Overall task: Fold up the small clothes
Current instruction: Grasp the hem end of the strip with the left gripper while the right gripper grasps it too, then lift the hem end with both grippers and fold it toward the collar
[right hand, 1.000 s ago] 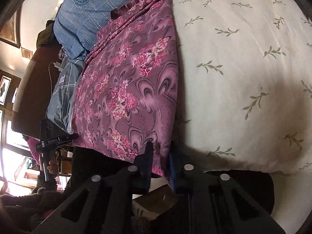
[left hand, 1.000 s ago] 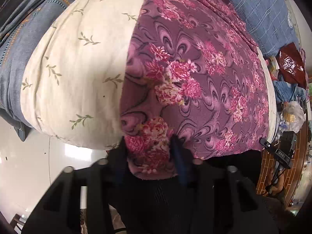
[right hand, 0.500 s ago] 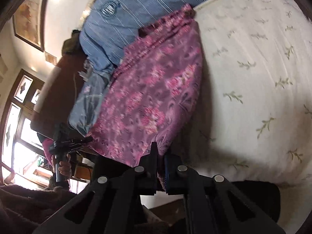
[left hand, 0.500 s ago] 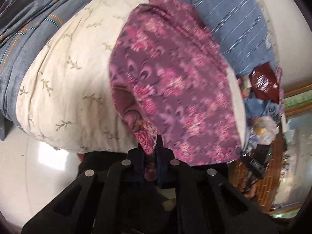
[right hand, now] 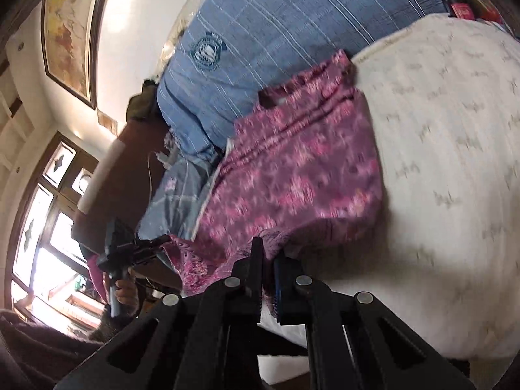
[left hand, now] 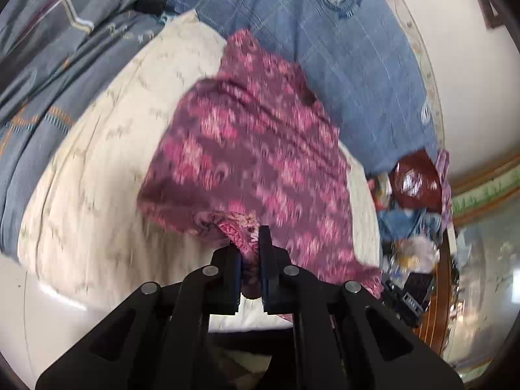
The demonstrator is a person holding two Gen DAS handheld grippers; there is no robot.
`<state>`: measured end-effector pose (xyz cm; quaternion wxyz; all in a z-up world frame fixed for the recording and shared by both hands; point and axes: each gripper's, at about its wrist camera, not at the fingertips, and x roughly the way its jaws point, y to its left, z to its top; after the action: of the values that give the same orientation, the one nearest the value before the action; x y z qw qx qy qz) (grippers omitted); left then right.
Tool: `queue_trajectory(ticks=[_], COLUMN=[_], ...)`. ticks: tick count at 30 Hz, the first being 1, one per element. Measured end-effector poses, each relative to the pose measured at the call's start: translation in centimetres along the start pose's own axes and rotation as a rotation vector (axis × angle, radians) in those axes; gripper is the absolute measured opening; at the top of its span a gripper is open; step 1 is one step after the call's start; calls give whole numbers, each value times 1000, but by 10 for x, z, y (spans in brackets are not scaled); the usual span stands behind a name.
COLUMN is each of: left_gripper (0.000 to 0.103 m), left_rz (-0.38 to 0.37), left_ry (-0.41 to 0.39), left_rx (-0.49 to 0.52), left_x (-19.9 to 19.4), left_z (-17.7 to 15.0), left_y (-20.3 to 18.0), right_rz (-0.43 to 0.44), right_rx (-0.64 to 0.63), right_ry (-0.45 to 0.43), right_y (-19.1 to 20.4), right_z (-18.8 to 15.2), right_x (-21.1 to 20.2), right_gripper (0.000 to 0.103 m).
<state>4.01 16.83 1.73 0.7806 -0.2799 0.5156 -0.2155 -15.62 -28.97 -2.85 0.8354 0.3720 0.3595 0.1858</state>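
A purple garment with a pink flower print (left hand: 253,149) lies on a cream bedspread with a leaf pattern (left hand: 97,169). My left gripper (left hand: 250,253) is shut on one near corner of the garment and holds it lifted off the bed. My right gripper (right hand: 268,260) is shut on the other near corner of the same garment (right hand: 299,175). The near edge hangs raised between the two grippers while the far end rests near a blue pillow. The other gripper (right hand: 130,250) shows at the left of the right wrist view.
A blue checked pillow with a crest (left hand: 325,32) lies beyond the garment. A grey-blue blanket (left hand: 48,65) is bunched at the left. Bags and clutter (left hand: 412,188) sit beside the bed. A framed picture (right hand: 68,32) and a window (right hand: 39,227) show in the right wrist view.
Both grippers have closed on the garment's near corners and lifted them up and away from the bed edge. The near part of the garment has risen off the bedspread.
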Motion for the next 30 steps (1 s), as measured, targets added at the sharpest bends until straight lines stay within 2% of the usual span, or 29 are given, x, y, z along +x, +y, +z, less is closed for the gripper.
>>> queue_trajectory(ticks=[7,10,19,27,30], left_gripper=[7,7,7,7,7], left_rz=[-11,16,114,197,233], left_ry=[-54,-66,-52,-21,-2], left_rx=[-40,-22,17,-68,-63], left_x=[22,38,124,179,182], left_z=[64,97,199,250,257], left_y=[4,1,-8,21,27], right_rz=[3,-10,-48,-85,-143], right_rx=[20,33,101,252,287], right_ry=[-52,-68,-99,-148,-117], right_y=[-6,-14,-53,-103,-111], right_z=[65,97,177,220,225], right_x=[26,43,117,170,178], right_gripper=[5,5,5,5,10])
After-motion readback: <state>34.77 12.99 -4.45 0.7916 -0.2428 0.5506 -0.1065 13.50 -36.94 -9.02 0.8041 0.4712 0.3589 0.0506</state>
